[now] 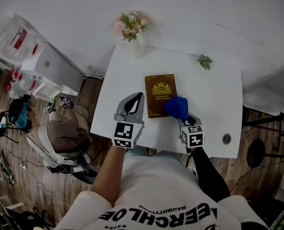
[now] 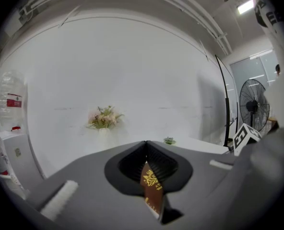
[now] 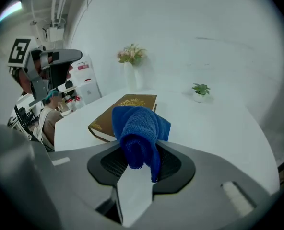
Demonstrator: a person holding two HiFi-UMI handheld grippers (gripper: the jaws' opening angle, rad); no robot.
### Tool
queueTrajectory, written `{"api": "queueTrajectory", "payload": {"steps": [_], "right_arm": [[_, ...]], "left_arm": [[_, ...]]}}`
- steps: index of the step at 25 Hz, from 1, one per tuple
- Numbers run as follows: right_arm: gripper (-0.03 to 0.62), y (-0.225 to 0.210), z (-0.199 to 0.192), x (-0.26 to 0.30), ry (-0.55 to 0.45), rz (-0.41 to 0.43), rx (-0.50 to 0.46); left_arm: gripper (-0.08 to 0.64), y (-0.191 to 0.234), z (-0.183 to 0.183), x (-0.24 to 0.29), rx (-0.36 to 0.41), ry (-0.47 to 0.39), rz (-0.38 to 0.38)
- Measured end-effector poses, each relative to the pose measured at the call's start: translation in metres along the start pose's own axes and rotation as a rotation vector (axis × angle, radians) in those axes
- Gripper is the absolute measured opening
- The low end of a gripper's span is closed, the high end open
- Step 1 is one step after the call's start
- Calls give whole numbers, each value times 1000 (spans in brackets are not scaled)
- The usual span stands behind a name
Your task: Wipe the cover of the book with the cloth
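Observation:
A brown book [image 1: 160,95] with a gold crest lies flat in the middle of the white table [image 1: 214,99]. My right gripper [image 1: 181,117] is shut on a blue cloth [image 1: 176,107], which bunches over the book's near right corner. In the right gripper view the cloth [image 3: 139,133] hangs over the jaws and hides the tips, with the book [image 3: 125,110] just beyond. My left gripper [image 1: 140,96] is shut with nothing in it, its tip beside the book's left edge. In the left gripper view a strip of the book [image 2: 152,188] shows through the slit below the joined tips.
A vase of flowers [image 1: 132,30] stands at the table's far edge, and a small potted plant [image 1: 204,61] at the far right. A round grommet [image 1: 226,139] sits near the front right corner. A seated person [image 1: 60,138] and a white cabinet [image 1: 51,66] are left of the table.

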State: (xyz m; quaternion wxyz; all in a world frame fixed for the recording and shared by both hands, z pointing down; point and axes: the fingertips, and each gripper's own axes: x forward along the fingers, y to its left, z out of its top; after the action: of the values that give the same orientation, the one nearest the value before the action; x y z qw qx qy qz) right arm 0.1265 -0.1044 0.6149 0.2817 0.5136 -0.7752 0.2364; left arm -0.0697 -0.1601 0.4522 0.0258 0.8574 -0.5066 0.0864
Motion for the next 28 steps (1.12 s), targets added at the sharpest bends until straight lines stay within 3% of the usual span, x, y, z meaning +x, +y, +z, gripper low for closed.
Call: {"api": "queueTrajectory", "payload": {"steps": [4,9,13,17,23,28], "right_arm": [[133,6,20,-9,-95,23,38],[133,28,74,7,-177,75,29],[133,88,90,47,-99,215,-80],[133,136,70,80,1,294,-218],[133,110,69,76,11,222,-220],[133,41,68,66,1,34,-106]], "left_arm": [[58,4,4,-1,0,-11,4],[58,28,-1,-4,-15,1,45],[58,40,-8,-1,-20,17,43],[58,42,-1,7,-27,8,21],[57,42,-12,25,-49,32,-14],[57,46,-11,36,-36,50,-16]]}}
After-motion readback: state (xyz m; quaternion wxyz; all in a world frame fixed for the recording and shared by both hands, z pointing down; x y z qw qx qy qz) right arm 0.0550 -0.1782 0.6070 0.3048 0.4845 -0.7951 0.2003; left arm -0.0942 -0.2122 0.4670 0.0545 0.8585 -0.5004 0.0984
